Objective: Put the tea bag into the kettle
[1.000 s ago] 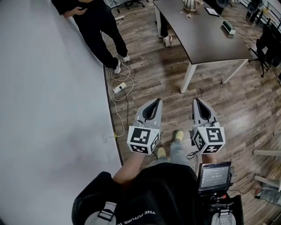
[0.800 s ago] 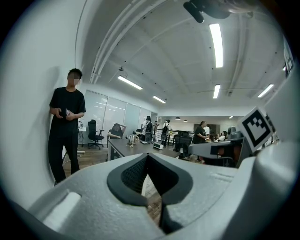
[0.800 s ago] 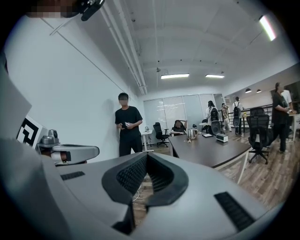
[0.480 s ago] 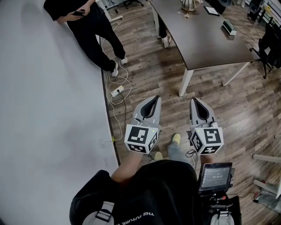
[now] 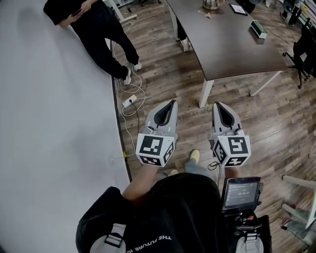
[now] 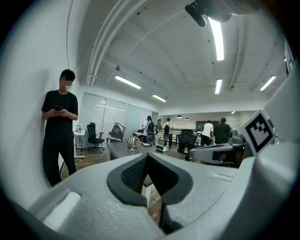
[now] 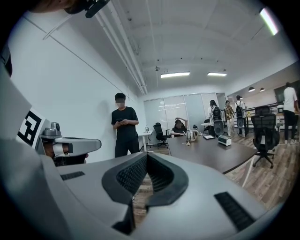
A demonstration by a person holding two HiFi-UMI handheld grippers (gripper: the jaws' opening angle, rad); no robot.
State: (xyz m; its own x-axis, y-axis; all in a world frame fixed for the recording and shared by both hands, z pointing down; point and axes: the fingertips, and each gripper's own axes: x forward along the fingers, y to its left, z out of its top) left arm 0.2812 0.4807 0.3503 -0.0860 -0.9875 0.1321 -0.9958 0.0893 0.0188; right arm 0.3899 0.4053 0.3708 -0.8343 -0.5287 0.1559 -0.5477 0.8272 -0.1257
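Kettle, pale and metallic (image 7: 191,135), stands on the dark brown rectangular table (image 5: 232,44). Left gripper (image 5: 172,103) and right gripper (image 5: 217,105): jaws closed, empty, above the wooden plank floor (image 5: 163,74).

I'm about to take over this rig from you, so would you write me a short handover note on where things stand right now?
Left gripper: shut, empty, held out in front.
Right gripper: shut, empty, level with the left one.
Kettle: at the far end of the dark table, well ahead of both grippers. A small pale item beside it may be the tea bag, but it is too small to tell.
Done: nothing that shows yet.
Left: walk to the table, pick up the tea bag, put it into the kettle.
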